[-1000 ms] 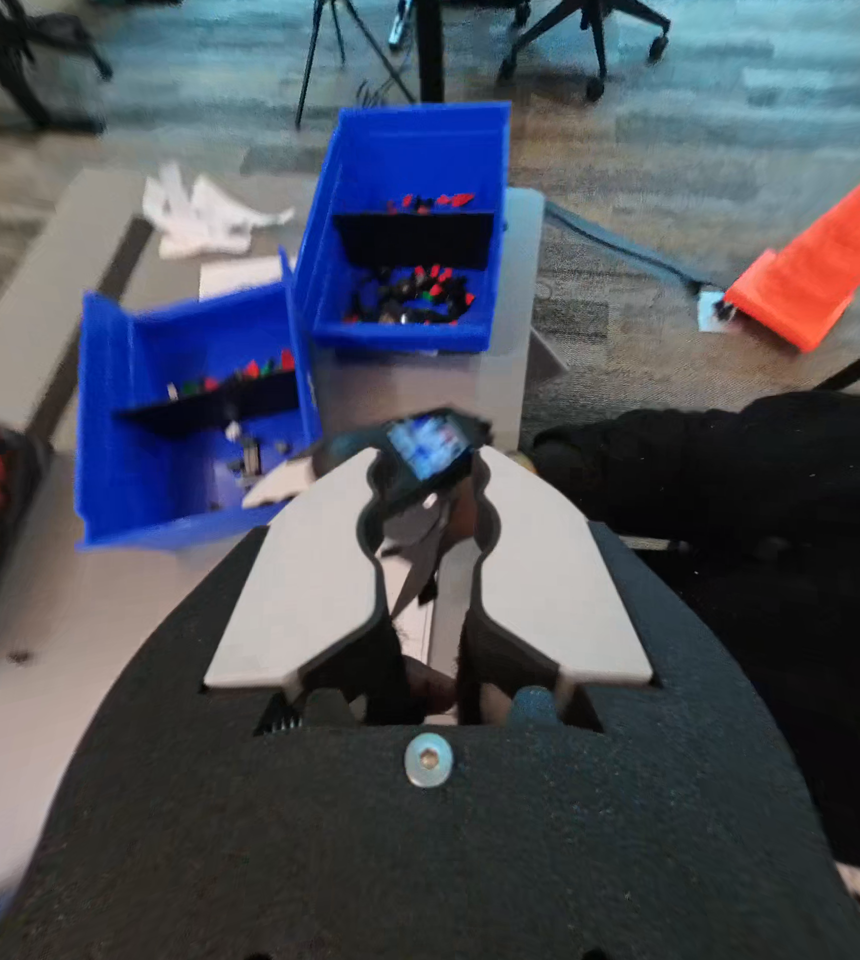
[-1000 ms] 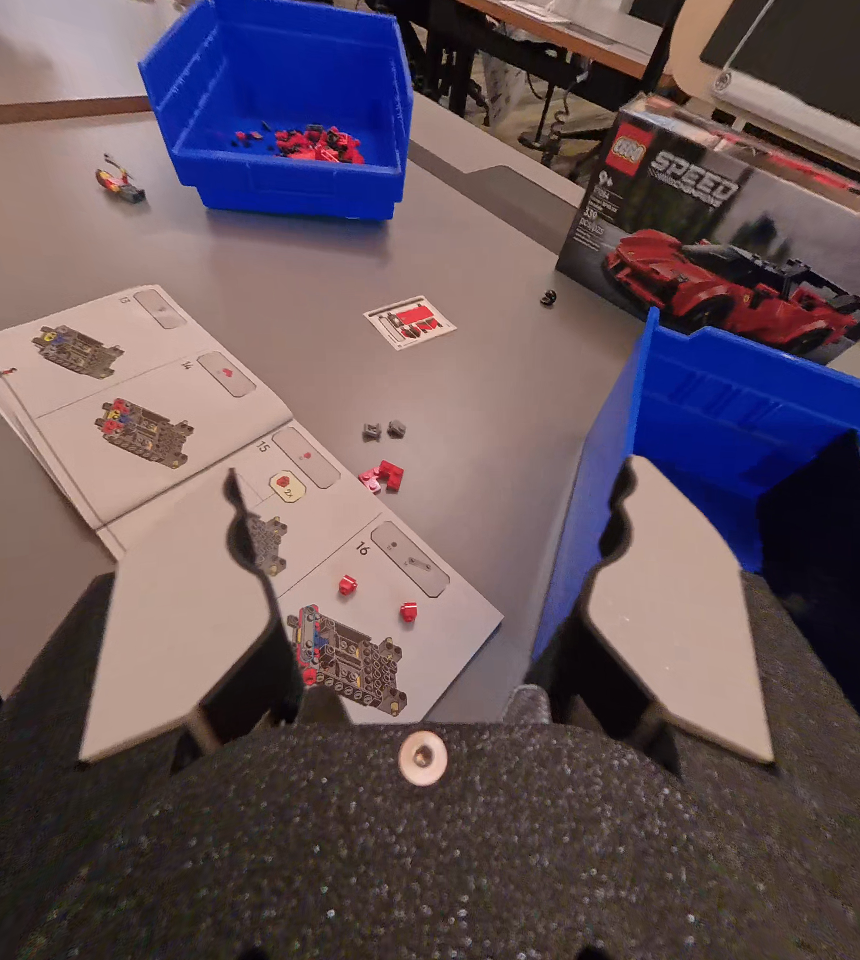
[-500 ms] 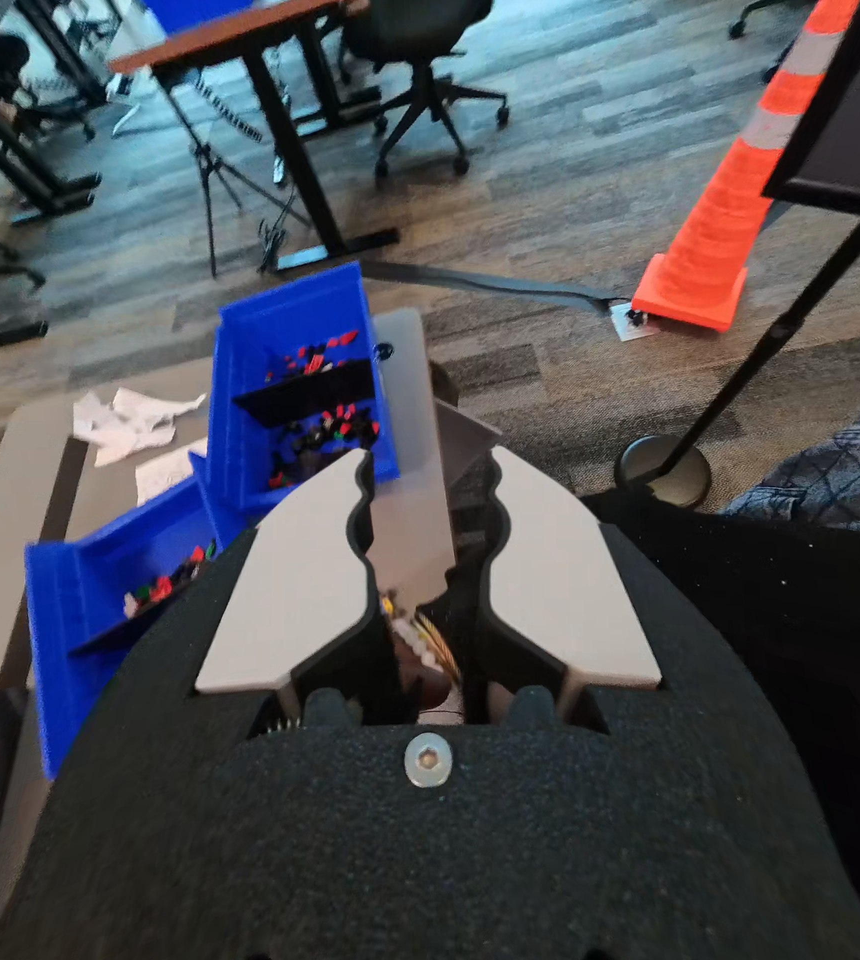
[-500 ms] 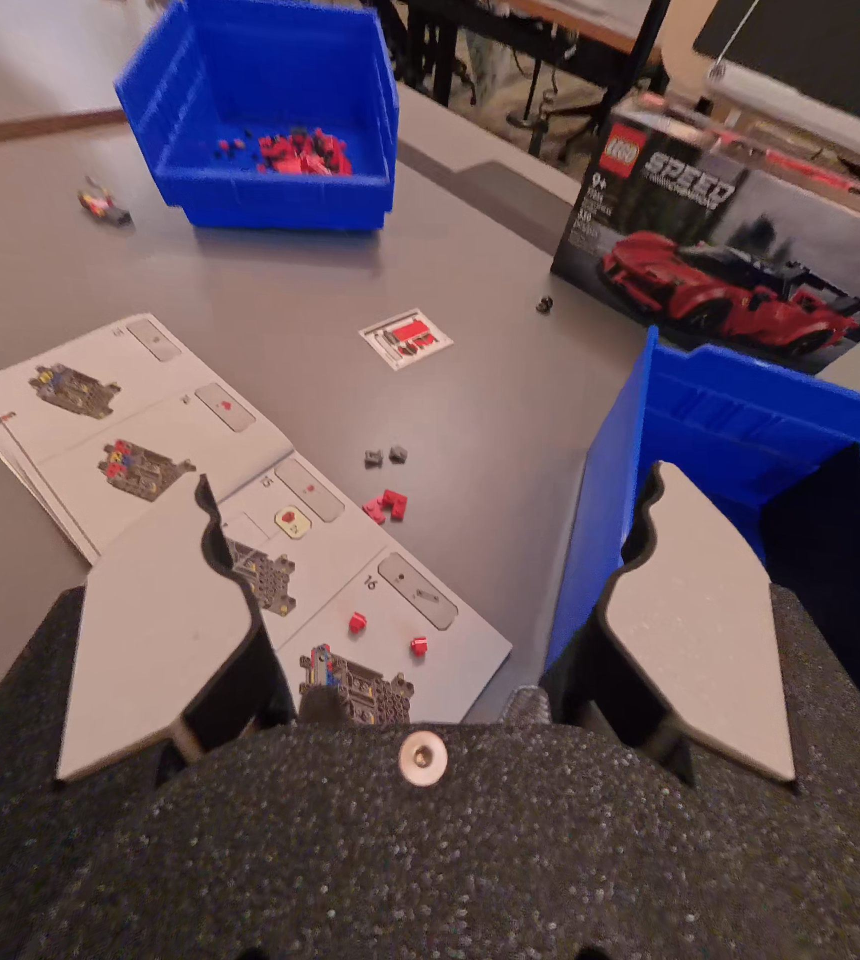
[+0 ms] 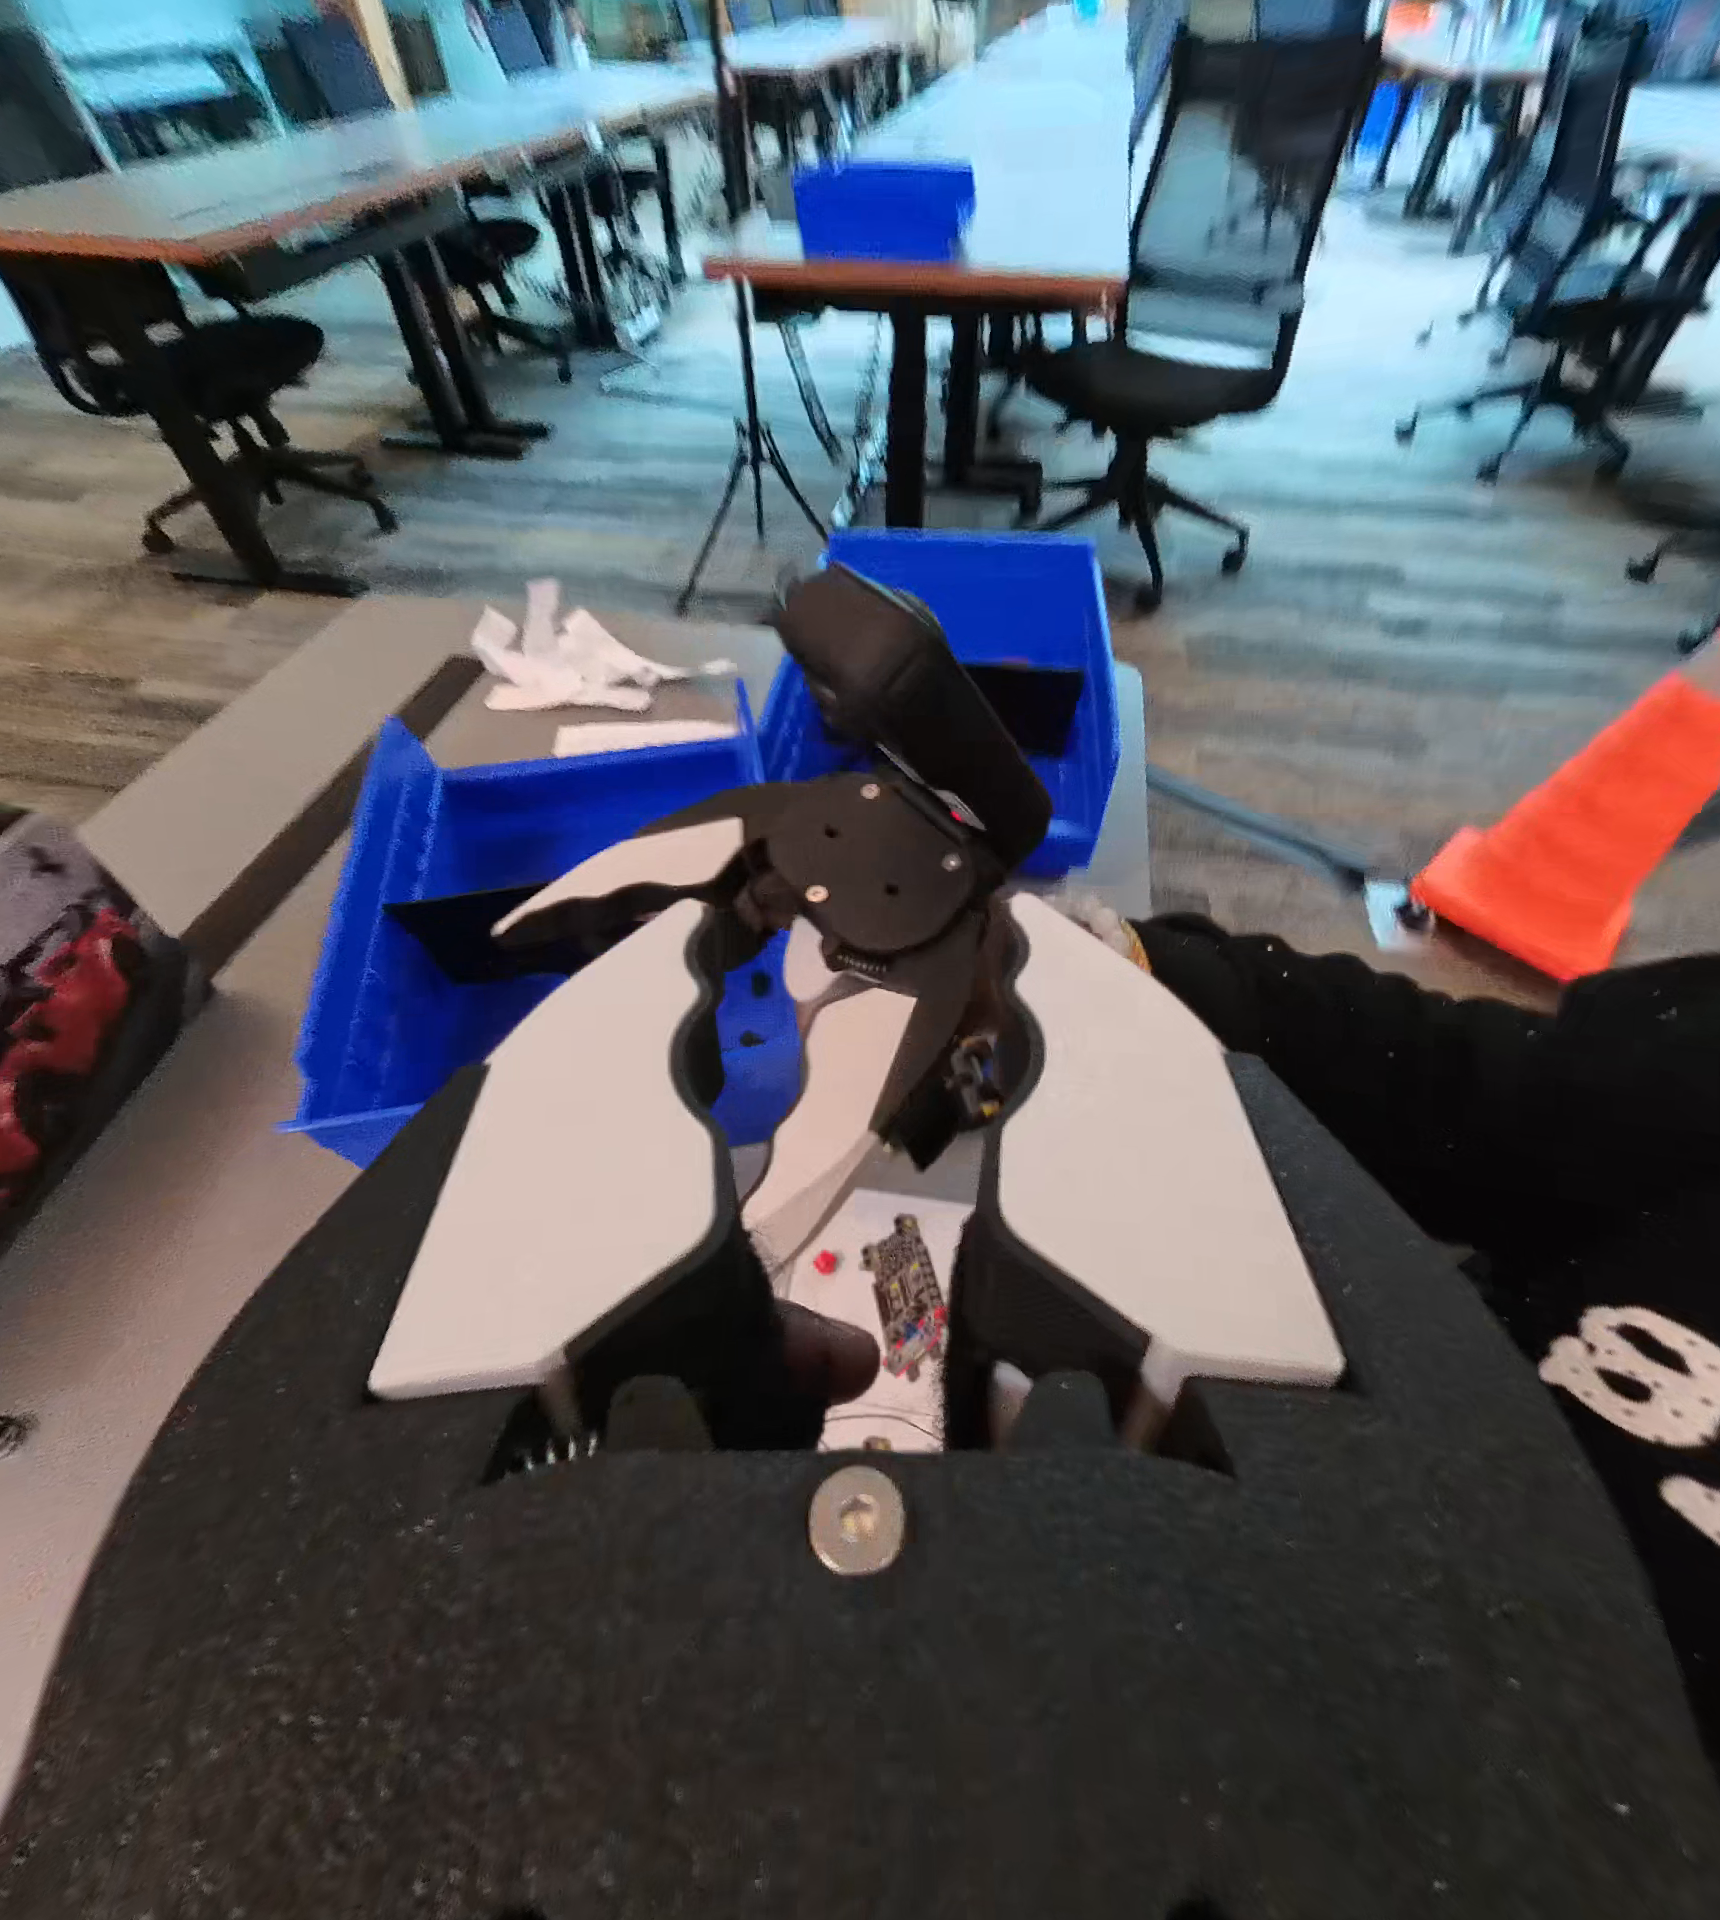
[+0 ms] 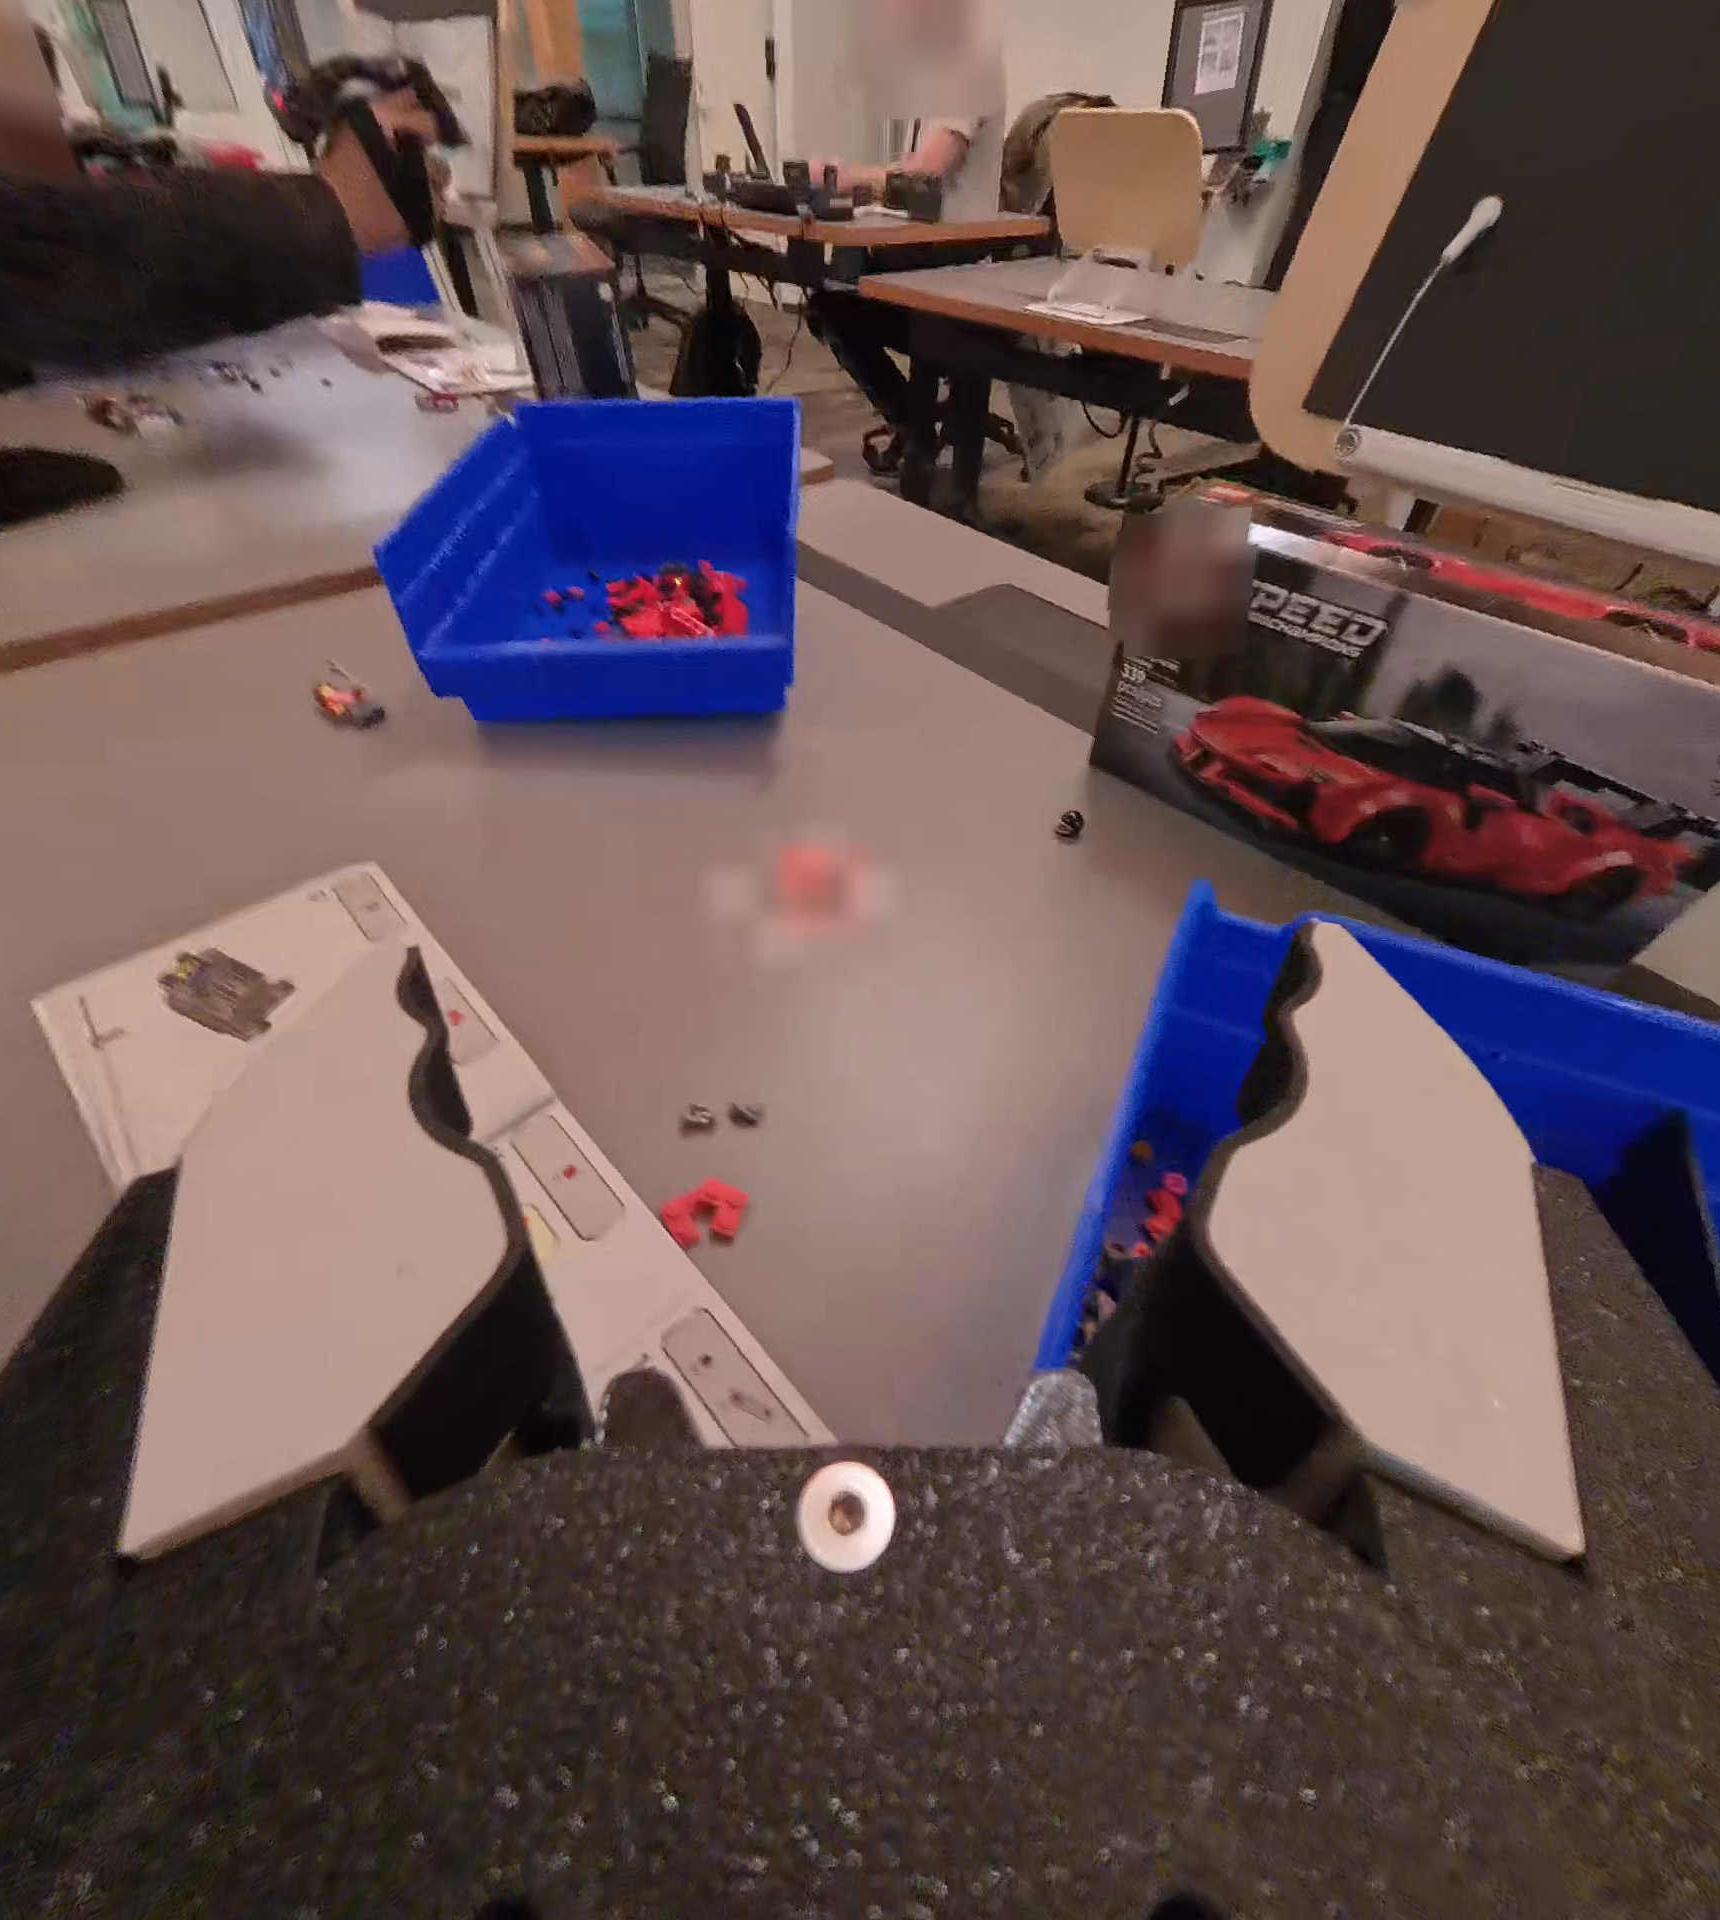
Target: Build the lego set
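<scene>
In the right wrist view my right gripper (image 6: 856, 951) is wide open and empty above the grey table (image 6: 212, 790). Under it lie the open instruction booklet (image 6: 316, 1039), a few red pieces (image 6: 705, 1210) and two small grey pieces (image 6: 721, 1115). In the left wrist view my left gripper (image 5: 851, 925) is open with nothing between its fingers. The right gripper (image 5: 866, 883) shows just beyond it. Below, a booklet page (image 5: 897, 1226) carries a red piece (image 5: 820, 1260) and a dark chassis (image 5: 903, 1299); I cannot tell whether the chassis is built or printed.
A blue bin of red pieces (image 6: 607, 582) stands at the back. A divided blue bin (image 6: 1458, 1039) is at my right, with the set's box (image 6: 1458, 748) behind it. A small build (image 6: 349, 701) and a black piece (image 6: 1069, 824) lie loose. Two blue bins (image 5: 523, 831) stand ahead of the left gripper.
Both views have tilted up, so the room now shows. The right gripper has come into full sight in front of the left one. The left fingers stand slightly wider apart.
</scene>
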### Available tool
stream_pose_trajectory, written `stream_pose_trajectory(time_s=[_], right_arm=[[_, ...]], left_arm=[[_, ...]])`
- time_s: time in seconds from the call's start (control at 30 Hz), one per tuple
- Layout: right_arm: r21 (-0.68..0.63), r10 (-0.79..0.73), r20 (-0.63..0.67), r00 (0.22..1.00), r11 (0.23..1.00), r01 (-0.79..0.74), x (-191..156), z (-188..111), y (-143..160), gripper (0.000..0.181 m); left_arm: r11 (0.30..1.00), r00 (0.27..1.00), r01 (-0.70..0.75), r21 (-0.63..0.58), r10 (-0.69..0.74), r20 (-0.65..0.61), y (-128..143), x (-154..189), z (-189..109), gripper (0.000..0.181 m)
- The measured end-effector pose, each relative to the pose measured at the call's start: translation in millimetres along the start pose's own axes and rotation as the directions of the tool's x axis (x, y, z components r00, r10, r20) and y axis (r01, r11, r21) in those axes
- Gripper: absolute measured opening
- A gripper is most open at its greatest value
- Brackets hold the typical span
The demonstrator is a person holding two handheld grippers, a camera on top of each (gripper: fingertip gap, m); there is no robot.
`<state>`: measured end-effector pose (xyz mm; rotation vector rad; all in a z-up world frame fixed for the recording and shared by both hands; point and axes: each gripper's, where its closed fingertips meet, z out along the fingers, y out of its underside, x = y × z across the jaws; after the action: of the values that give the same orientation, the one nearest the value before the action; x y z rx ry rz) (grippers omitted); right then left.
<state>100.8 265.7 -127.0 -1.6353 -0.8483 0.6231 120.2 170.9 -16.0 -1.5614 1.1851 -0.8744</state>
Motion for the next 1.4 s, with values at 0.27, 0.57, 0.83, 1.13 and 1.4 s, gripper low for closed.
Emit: stream_pose_trajectory(time_s=[0.27,0.57,0.83,1.13,1.4], right_arm=[[0.182,0.002,0.018,1.0,0.983,-0.005,8.1,-21.1,-29.2,0.147],[0.376,-0.205,-0.053,0.977,0.902,0.21,-21.5,-39.5,-61.0,0.085],[0.187,-0.173,-0.107,0.979,0.964,0.191,2.6,-41.3,-19.3,0.023],[-0.169,-0.241,0.228,0.943,0.944,0.282,-32.2,-31.4,48.0,0.0],[-0.33,-0.193,0.287,0.938,0.9,0.287,-38.0,-22.9,81.8,0.0]], left_arm=[[0.98,0.971,0.016,0.199,-0.062,0.231,21.5,-18.8,-67.6,0.067],[0.991,0.818,0.004,0.132,-0.08,0.57,108.1,-64.6,-130.8,0.068],[0.985,0.834,-0.125,0.117,0.04,0.551,131.0,-70.2,-117.4,0.025],[0.992,0.887,-0.123,-0.036,0.126,0.444,173.2,-69.5,-91.5,0.014],[0.999,0.921,0.023,0.039,-0.037,0.388,188.8,-80.9,-98.5,0.023]])
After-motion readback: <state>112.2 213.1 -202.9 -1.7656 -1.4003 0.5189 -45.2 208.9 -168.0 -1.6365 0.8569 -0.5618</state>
